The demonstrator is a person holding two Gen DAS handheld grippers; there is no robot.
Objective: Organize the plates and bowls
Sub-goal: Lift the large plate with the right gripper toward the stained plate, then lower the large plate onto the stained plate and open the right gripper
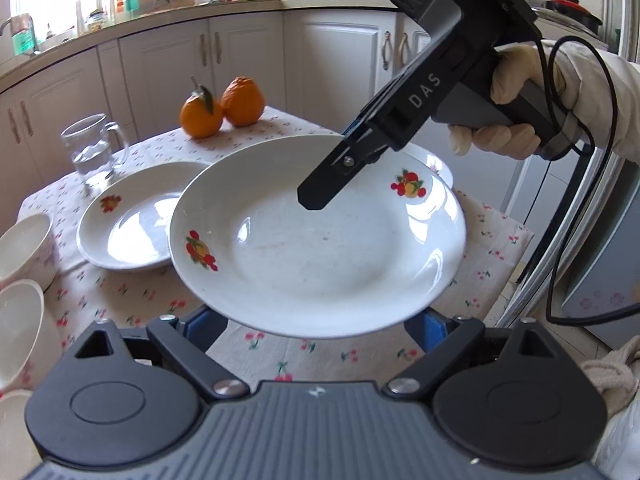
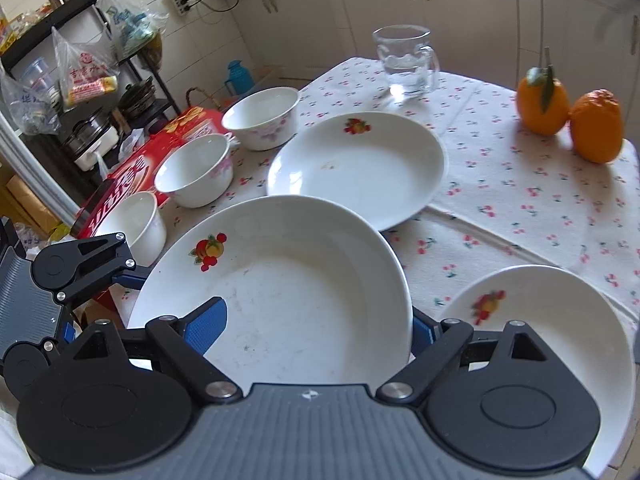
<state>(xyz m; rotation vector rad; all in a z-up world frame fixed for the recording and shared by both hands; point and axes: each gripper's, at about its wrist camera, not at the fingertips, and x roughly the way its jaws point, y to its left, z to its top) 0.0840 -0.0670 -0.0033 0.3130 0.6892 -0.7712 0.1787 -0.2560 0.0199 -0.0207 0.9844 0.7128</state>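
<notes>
The fruit-print plate [image 2: 280, 280] hangs above the cherry-print tablecloth [image 2: 520, 200], carried between both grippers: the left gripper [image 1: 316, 320] spread wide under its rim, the right gripper [image 2: 316, 332] wide, one finger over the rim, one below.

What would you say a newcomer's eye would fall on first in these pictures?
The big white plate with fruit decals, held above the cherry-print tablecloth, with the left gripper at its near rim and the right gripper straddling its far rim. Next come the two oranges at the table's far edge, and the three white bowls lined up along one side.
</notes>
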